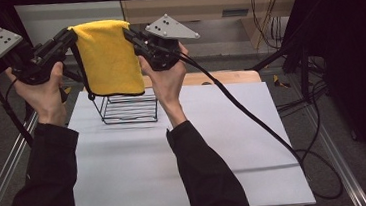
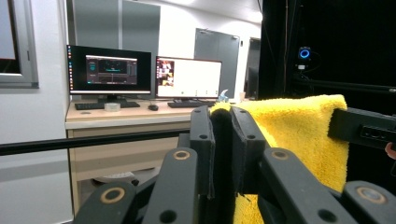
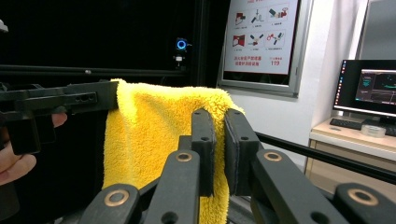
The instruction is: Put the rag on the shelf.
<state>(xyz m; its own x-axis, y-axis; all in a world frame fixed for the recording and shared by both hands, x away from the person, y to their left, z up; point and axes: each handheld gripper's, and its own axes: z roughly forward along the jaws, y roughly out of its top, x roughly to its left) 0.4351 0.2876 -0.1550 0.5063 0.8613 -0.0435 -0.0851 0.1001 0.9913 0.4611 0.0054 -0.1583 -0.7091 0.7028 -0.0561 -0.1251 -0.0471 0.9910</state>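
Note:
A yellow towel (image 1: 108, 57) hangs stretched between my two grippers, high above the table. My left gripper (image 1: 71, 36) is shut on its top left corner, and my right gripper (image 1: 130, 35) is shut on its top right corner. In the left gripper view the towel (image 2: 299, 130) is pinched between the black jaws of the left gripper (image 2: 222, 140). The right gripper view has the towel (image 3: 149, 140) clamped in the right gripper (image 3: 217, 144). A black wire rack (image 1: 130, 107) stands on the white table (image 1: 187, 173), just under the towel's lower edge.
A wooden board (image 1: 229, 76) lies at the table's far edge. The right gripper's cable (image 1: 252, 117) trails across the table's right side. Metal rails (image 1: 2, 179) run along both table sides. A desk with monitors (image 2: 144, 70) stands beyond the table.

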